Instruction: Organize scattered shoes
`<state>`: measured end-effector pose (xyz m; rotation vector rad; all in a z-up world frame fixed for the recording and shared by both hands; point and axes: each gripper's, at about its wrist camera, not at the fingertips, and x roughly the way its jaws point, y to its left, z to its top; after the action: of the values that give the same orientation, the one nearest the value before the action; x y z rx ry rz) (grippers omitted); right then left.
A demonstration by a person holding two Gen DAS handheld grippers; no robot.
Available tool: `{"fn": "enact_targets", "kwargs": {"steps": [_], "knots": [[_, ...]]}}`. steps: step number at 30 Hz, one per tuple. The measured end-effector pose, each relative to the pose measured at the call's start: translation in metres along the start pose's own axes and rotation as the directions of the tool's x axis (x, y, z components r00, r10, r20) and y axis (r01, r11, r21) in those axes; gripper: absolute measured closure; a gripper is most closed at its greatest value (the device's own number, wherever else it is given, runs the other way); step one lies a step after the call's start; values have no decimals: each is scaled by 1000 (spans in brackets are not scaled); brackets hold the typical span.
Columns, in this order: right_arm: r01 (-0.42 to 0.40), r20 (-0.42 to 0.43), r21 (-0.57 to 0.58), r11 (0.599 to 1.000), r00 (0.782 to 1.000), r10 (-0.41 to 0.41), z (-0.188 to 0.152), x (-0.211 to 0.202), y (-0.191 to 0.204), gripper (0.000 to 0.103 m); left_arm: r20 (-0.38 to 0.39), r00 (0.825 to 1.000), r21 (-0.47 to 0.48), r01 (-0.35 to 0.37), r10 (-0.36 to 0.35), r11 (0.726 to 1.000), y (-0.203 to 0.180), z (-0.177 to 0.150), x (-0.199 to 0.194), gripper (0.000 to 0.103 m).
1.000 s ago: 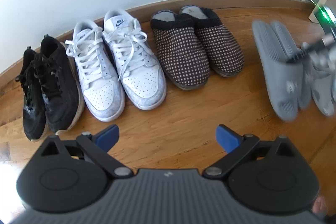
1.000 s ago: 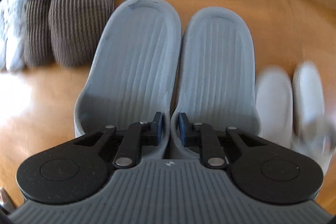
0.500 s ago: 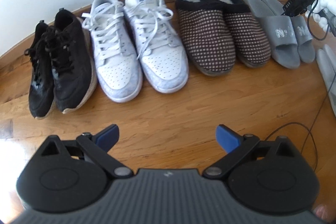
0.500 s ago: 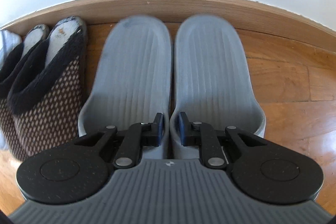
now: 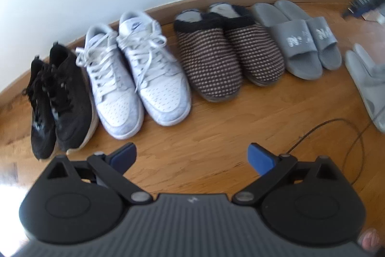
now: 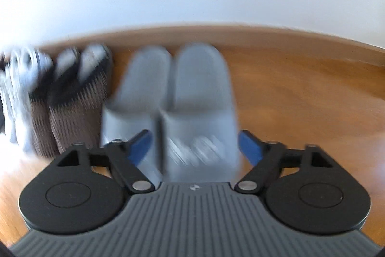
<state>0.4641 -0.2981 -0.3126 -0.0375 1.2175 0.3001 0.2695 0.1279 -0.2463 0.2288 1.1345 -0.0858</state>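
Our right gripper (image 6: 195, 148) has just been opening and now stands wide, nothing pinched — the grey slides (image 6: 173, 100) sit on the floor (image 6: 300, 100) against the wall, just beside the slippers (image 5: 228, 52). Pulling back low, we could catch a strap and knock the pair askew. Half a second ago the right jaws were clamped on the slides' inner edges. Our left gripper (image 5: 191, 155) hangs wide apart and empty. Another grey pair (image 5: 368, 78) lies apart at the right — likely next.

Right wrist view motion-blurred; grey slides (image 6: 182, 98) smeared, print unreadable.
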Motion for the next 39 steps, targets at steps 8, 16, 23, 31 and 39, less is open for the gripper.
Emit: {"fn": "enact_targets", "kwargs": {"steps": [8, 16, 23, 31, 39], "knots": [[90, -285, -22, 996, 954, -92, -118, 35, -87, 26, 35, 998, 57, 47, -49, 997, -38, 15, -6, 3], [127, -347, 13, 992, 931, -115, -145, 42, -98, 84, 71, 992, 115, 91, -100, 989, -62, 20, -12, 3], [158, -283, 69, 985, 950, -132, -124, 21, -110, 86, 28, 996, 89, 84, -87, 992, -65, 18, 6, 3], [130, -155, 68, 989, 981, -118, -28, 25, -113, 87, -13, 997, 26, 79, -78, 997, -64, 23, 27, 3], [198, -153, 57, 979, 970, -187, 64, 65, -118, 87, 1, 999, -66, 45, -45, 997, -49, 22, 43, 3]]}}
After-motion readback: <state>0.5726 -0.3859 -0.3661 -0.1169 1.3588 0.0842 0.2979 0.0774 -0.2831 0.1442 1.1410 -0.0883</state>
